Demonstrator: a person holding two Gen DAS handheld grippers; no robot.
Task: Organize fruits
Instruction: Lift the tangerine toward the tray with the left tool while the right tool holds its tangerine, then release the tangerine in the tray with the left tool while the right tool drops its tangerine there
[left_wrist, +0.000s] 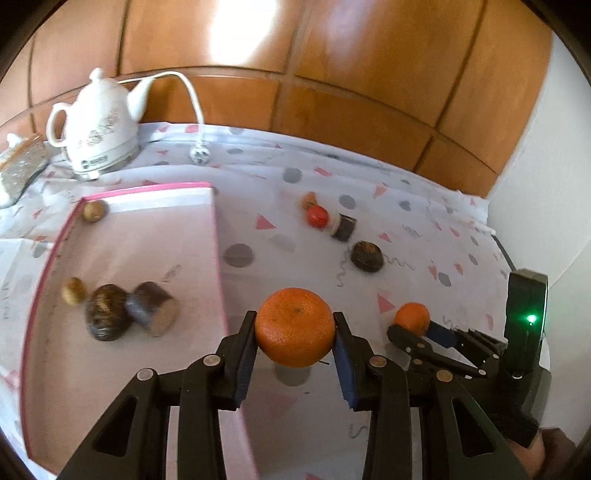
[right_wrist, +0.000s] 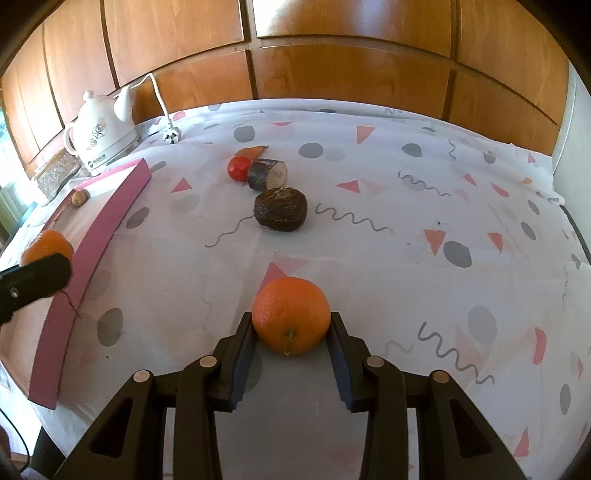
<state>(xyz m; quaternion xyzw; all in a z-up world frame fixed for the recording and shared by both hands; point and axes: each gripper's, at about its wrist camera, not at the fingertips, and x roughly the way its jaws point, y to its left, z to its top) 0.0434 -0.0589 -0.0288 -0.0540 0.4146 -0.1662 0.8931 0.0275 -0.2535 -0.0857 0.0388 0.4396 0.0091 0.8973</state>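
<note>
My left gripper (left_wrist: 295, 322) is shut on an orange (left_wrist: 295, 332) held above the cloth, just right of the pink box's (left_wrist: 147, 192) side wall. In the box lie two small brown nuts (left_wrist: 74, 290), a dark round fruit (left_wrist: 107, 312) and a dark cut piece (left_wrist: 153, 308). My right gripper (right_wrist: 291, 319) is shut on a second orange (right_wrist: 291, 325), stem toward the camera, low over the cloth. On the cloth beyond it are a dark round fruit (right_wrist: 281, 208), a cut dark piece (right_wrist: 267, 174) and a red fruit (right_wrist: 239, 168).
A white kettle (left_wrist: 98, 125) with cord and plug (left_wrist: 198, 155) stands at the back left, next to a glass dish (left_wrist: 22, 166). Wooden panels close off the back and a white wall the right. The patterned cloth (right_wrist: 406, 221) is bare to the right of the fruits.
</note>
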